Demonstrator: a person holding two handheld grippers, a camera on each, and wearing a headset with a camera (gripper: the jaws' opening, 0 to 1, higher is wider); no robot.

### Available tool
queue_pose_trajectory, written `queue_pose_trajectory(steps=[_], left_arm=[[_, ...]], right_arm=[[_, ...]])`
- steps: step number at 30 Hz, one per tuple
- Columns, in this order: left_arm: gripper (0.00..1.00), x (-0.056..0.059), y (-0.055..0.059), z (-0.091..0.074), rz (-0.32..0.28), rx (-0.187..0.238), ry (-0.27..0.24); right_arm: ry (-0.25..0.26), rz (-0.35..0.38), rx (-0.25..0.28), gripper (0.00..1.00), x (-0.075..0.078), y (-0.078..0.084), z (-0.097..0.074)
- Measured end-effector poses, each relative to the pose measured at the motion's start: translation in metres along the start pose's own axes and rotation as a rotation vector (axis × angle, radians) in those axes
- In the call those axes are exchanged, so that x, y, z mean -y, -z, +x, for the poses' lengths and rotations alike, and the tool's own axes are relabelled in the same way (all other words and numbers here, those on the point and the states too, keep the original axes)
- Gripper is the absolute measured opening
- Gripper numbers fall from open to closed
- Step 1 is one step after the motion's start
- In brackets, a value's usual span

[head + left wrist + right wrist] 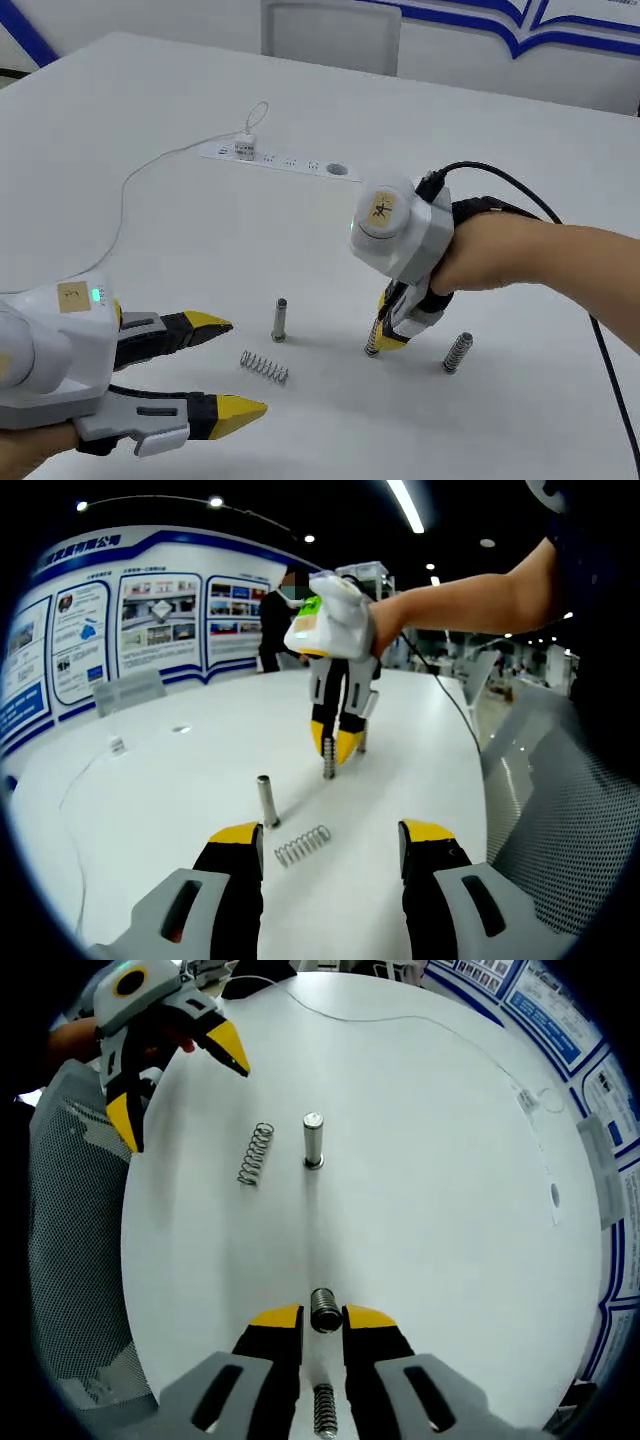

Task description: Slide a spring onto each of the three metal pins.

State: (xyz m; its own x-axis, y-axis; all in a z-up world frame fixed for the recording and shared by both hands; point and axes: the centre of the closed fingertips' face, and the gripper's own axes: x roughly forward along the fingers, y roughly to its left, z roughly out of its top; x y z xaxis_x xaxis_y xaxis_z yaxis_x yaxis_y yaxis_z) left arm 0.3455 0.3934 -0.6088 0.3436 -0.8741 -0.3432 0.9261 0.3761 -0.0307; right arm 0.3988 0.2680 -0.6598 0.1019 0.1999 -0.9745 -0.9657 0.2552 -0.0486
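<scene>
R gripper points straight down, jaws narrowed to approx the width of the held spring. It looks pinched near its top, w/ the coil sitting over a pin whose foot is on the table. The vertical pose makes sense: it keeps the spring's axis in line w/ the pin so the coil can run down w/o snagging. L gripper hangs low at the near edge, jaws wide apart, nothing in them. It faces the loose spring, prob. lined up to take it. That spring lies flat on the table, just beside the bare pin, which stands upright w/ no coil on it. On the far side of the R gripper, the sprung pin wears its coil already and leans a bit. Judgement: one pin done, one being sleeved, one to go. Risk: the held spring buckling or tipping its pin if pushed off-axis.
</scene>
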Motion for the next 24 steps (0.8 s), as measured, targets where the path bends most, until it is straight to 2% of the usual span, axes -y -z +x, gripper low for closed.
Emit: queue_pose_trajectory(steps=[4, 10, 14, 19, 24], left_arm=[[0.56, 0.0, 0.0, 0.0, 0.0, 0.001, 0.0], [0.56, 0.0, 0.001, -0.001, 0.001, -0.003, 0.0], [0.56, 0.001, 0.001, 0.0, 0.002, -0.004, 0.002], [0.56, 0.002, -0.001, 0.0, 0.005, 0.0, 0.001], [0.56, 0.002, -0.002, -0.001, 0.006, 0.001, -0.004]], right_arm=[[0.015, 0.004, 0.012, 0.18, 0.0, -0.001, -0.007], [0.061, -0.003, 0.062, 0.19, 0.0, -0.014, -0.028], [0.068, -0.012, 0.09, 0.19, -0.006, -0.025, -0.036], [0.046, -0.03, 0.119, 0.19, -0.021, -0.042, -0.031], [0.017, -0.012, 0.162, 0.19, -0.033, -0.058, -0.02]])
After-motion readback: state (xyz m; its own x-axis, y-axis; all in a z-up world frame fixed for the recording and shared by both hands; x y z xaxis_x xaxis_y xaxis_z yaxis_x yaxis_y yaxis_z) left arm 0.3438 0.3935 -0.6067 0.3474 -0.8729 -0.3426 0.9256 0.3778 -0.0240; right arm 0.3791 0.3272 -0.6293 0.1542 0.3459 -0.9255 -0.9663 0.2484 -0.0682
